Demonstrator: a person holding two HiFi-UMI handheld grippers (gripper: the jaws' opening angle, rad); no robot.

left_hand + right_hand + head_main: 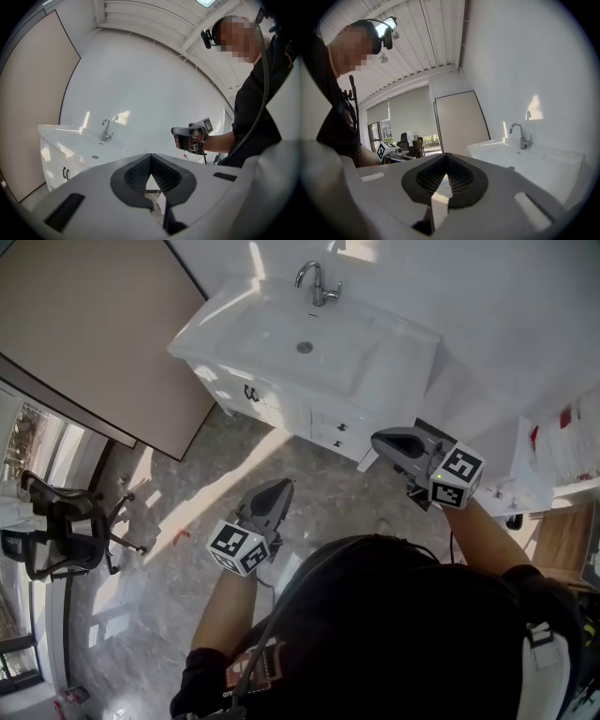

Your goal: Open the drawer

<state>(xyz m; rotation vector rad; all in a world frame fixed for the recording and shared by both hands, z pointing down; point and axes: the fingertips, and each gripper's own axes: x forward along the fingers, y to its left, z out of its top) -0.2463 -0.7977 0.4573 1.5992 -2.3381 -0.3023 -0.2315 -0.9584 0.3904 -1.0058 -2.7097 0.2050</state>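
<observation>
Zero of the job is done as we read it. The drawer [328, 430] sits flush and shut in the front of the white vanity [272, 395], and its small dark knob [339, 427] is untouched. We find it on the vanity's right half, below the basin [300, 334] and the faucet [318, 284]. A second knob [337, 442] sits just beneath the first, so there may be two drawers stacked there, and we can't say which one is meant.

The left tool [280, 489] hangs over the marble floor [187, 493], well apart from the vanity. Its jaws are pressed together with nothing between them, and its own view shows the dark pads meeting along one line. The right tool [378, 439] is nearer, just off the vanity's right corner and near the knobs, but not touching them. Its jaws too are pressed together and empty.

So everything is left to do. We judge that one tool must spread its jaws, line up on the knob, pinch it and draw the drawer straight out toward us. The right tool looks the better placed for that. The knob is small, so the aim will want care.
</observation>
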